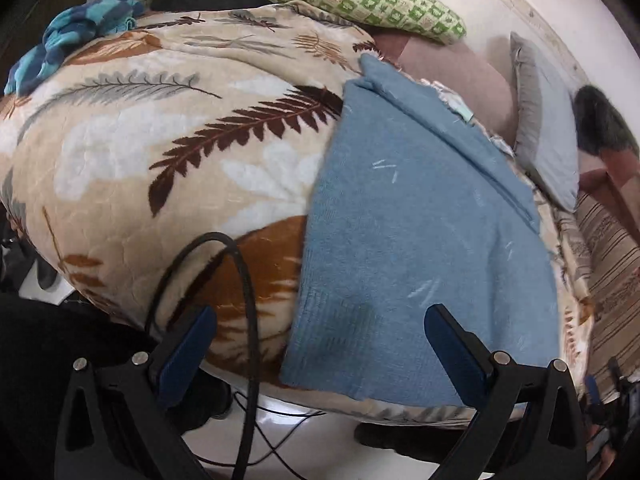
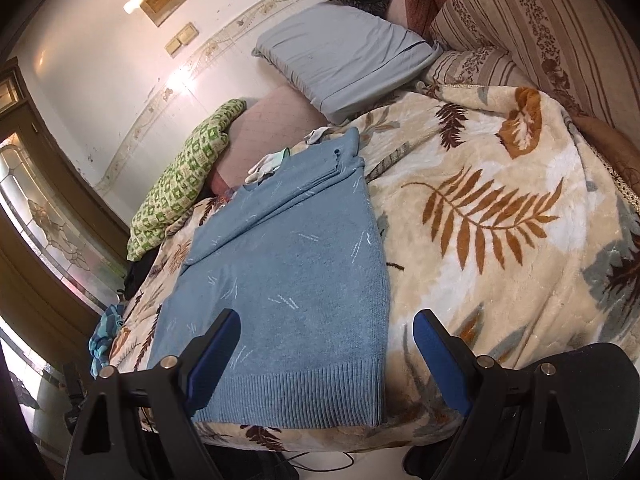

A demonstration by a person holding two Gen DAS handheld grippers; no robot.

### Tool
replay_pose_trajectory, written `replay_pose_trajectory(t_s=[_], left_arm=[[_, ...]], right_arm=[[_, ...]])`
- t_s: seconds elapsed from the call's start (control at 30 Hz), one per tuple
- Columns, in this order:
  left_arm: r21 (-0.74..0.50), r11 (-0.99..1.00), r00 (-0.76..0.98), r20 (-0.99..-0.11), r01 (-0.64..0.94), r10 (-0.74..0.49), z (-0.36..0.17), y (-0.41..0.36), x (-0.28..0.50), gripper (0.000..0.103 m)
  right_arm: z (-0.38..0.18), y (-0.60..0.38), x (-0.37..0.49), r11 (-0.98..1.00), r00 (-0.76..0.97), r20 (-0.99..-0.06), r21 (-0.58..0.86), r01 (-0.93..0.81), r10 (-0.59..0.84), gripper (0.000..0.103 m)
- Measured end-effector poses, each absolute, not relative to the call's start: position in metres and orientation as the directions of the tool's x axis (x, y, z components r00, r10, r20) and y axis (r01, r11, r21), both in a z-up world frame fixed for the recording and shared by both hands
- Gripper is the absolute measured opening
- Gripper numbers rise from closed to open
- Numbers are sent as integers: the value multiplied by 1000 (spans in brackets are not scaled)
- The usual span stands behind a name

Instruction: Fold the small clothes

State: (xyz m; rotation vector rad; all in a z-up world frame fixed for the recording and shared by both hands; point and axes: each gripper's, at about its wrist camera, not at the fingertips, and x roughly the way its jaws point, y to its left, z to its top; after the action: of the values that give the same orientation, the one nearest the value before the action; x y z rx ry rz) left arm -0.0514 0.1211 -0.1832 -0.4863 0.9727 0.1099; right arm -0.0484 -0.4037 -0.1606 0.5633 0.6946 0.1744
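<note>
Blue knit sweater (image 2: 288,280) looks soft, light, floppy; pinch ribbed hem corners; left gripper (image 1: 320,344) and right gripper (image 2: 326,344) spread, empty.

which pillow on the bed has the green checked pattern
The green patterned pillow lying by the wall, beside the pink cushion. The other pillow is plain grey-blue.
</note>
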Motion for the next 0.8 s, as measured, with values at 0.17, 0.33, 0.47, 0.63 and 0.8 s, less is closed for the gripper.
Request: replay_pose_trajectory(t_s=[0.17,0.33,0.47,0.63,0.8], left_arm=[[-337,893,572,-812,-297,-117,-187,123,-52,103],[-341,892,569,-813,-295,-123,-190,122,-51,103],[-355,887,572,-810,-296,-133,-190,123,-50,103],[-352,890,571,-810,-291,-134,-191,121,-50,103],[-368,883,578,-803,-292,-143,-191,124,-51,103]], right_arm=[[-163,-404,-46,839,755,-566,542,39,331,90],[-166,-404,-44,836,744,-574,548,37,343,90],[-168,-405,-38,822,721,-580,569,26,379,90],[-166,-383,16,696,603,-502,706,-127,620,90],[-179,-378,19,690,585,-529,720,-74,615,90]])
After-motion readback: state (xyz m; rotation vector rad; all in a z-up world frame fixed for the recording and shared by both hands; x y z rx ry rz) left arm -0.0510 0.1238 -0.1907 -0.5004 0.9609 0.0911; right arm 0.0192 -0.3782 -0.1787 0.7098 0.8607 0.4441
